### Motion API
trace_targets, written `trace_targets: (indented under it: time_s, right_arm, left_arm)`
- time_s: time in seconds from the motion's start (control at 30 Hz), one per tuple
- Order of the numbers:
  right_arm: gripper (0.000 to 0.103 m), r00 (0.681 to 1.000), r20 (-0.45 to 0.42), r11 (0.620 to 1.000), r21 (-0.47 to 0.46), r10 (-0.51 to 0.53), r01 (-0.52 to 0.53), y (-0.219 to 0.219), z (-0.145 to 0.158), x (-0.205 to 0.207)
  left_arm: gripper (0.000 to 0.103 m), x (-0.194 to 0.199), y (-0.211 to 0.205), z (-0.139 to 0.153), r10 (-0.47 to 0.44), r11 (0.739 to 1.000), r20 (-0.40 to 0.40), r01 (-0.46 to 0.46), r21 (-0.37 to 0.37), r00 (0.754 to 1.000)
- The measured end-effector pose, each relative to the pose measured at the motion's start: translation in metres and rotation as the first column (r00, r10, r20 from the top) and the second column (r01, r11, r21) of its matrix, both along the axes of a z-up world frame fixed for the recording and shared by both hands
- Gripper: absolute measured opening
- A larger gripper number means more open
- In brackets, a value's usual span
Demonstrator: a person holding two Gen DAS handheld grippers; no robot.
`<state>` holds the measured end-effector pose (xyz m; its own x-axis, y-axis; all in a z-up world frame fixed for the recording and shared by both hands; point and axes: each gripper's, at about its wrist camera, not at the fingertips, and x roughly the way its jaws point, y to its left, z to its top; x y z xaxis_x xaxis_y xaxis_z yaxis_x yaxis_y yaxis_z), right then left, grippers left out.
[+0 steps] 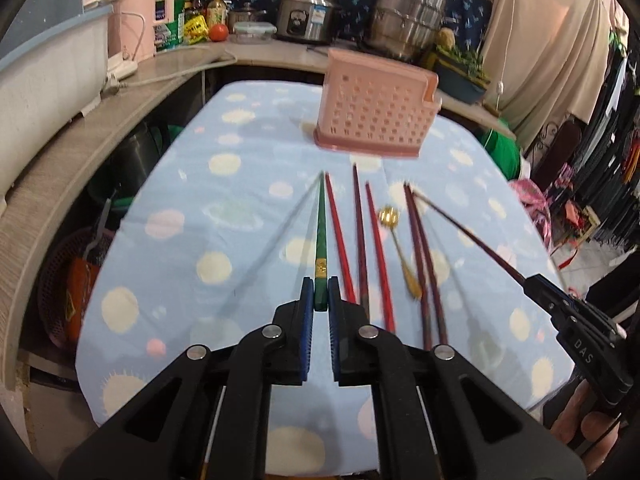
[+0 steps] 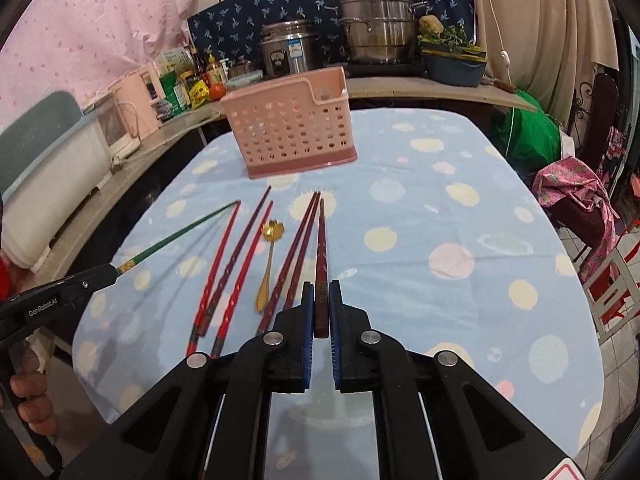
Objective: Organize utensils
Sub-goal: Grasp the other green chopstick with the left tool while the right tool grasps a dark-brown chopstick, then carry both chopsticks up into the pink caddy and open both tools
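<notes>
My left gripper is shut on the thick end of a green chopstick and holds it above the table; it also shows in the right wrist view. My right gripper is shut on a dark red chopstick, seen from the left as well. Several red and dark red chopsticks and a gold spoon lie side by side on the blue dotted tablecloth. A pink perforated utensil basket stands upright beyond them.
A curved counter wraps the table's left and far sides with a white tub, bottles, a tomato, a rice cooker and a steel pot. A green bag and clothing sit right.
</notes>
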<state>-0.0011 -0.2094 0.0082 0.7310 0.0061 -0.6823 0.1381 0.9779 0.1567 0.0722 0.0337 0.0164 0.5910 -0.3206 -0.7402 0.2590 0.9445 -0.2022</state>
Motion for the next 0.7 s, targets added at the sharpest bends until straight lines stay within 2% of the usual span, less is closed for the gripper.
trace_targets:
  time_s: [0.33,0.7]
  right_arm:
    - [0.007,0.987,0.158,0.999,0.046,-0.023,0.016,-0.031,0.08,0.035]
    - [0.007,0.966,0.253,0.998,0.055,-0.049,0.036,-0.053,0.134,0.075]
  left_arm:
    - [0.007,0.042,-0.007,0.095,0.025,0.999,0.169,-0.017,-0.047,0.985]
    - [0.007,0.092,-0.023,0.157,0.041,0.996,0.265,-0.018,-0.091,0.963]
